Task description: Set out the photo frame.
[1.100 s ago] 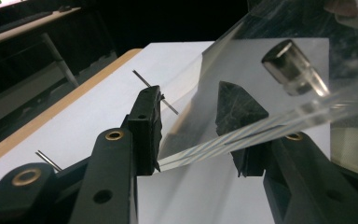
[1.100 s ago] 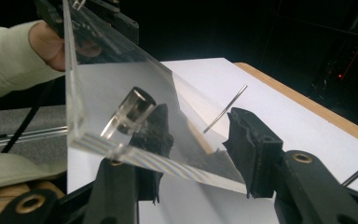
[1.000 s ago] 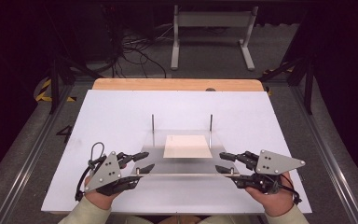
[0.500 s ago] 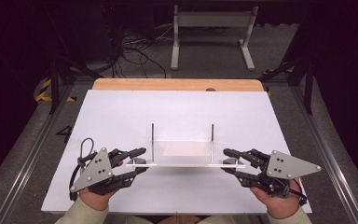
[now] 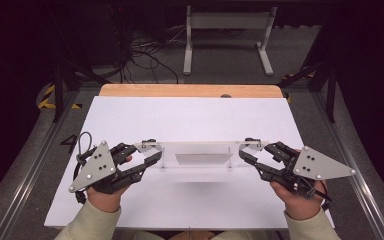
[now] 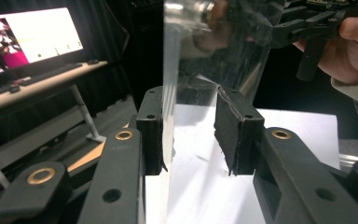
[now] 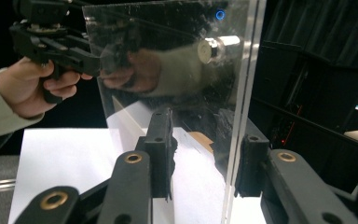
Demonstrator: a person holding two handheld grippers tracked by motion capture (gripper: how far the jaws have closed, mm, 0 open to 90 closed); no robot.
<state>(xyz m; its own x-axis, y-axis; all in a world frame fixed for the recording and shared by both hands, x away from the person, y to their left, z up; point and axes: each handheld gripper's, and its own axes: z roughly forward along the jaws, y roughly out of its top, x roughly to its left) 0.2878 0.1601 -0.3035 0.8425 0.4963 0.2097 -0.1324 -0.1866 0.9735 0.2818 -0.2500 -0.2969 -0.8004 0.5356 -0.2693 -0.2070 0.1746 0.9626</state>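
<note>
Both tools, left tool (image 5: 147,161) and right tool (image 5: 247,159), have jaws spread around opposite ends of the clear panel (image 5: 196,150) held above the table (image 5: 190,115), so squeezing evenly and keeping it level should prevent slipping.
</note>
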